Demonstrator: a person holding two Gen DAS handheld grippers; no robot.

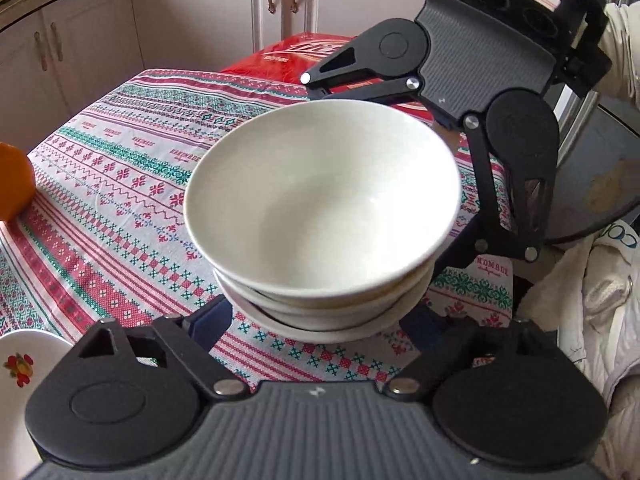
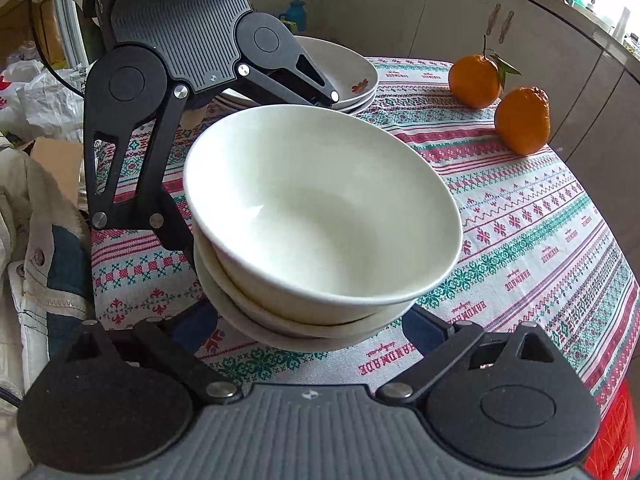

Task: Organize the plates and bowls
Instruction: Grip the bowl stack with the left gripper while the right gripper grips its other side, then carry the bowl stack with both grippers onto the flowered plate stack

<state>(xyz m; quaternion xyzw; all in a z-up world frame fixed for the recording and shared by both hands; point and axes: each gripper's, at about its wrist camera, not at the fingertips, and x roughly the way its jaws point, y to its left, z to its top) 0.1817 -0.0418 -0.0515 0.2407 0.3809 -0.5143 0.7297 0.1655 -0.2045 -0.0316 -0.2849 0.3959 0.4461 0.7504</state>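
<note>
Stacked white bowls [image 1: 320,208] sit between both grippers' fingers [image 1: 208,320].

White bowls [image 1: 320,200], red-and-green patterned tablecloth [image 1: 120,200], seemingly fruit-printed plate [image 1: 24,364].

Bright, soft daylight; faint shadows; strong fisheye bend at edges; slight blur on bowl rim.

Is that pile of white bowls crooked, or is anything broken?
Nothing looks broken or spilled. The stack of white bowls does look crooked: the top bowl tips to one side instead of sitting level in the ones beneath. The two oranges just sit loose on the tablecloth.
</note>
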